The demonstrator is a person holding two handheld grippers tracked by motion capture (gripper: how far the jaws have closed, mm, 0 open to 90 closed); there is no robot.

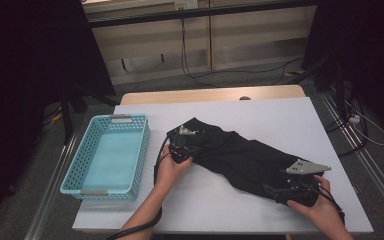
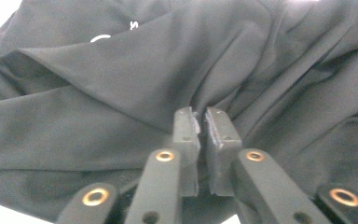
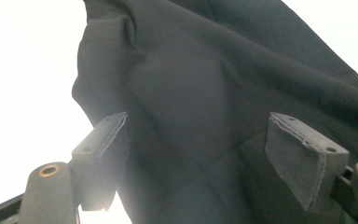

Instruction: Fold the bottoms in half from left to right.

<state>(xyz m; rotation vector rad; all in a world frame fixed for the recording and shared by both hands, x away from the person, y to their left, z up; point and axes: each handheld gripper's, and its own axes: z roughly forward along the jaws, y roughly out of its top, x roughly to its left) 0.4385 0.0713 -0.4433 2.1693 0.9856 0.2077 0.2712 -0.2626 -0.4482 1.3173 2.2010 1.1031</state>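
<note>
The left gripper [image 2: 200,122] has its jaws pinched together on a fold of the black garment [image 1: 240,157], near the garment's far left end. The right gripper [image 3: 200,140] has its jaws spread wide over the cloth at the near right end, pads [image 3: 303,156] not pressing on anything.

The garment lies in a loose diagonal heap across the middle of the white table [image 1: 280,112], wrinkled and unfolded. Judging by this, the work has barely begun: one end is caught, the other still needs gripping, and the folding or stowing is all ahead. The turquoise basket [image 1: 142,150] just left of it stands empty.

The cloth is thin, matte and soft, draping in long ridges, with a small white print. The basket is rigid perforated plastic, rectangular.
</note>
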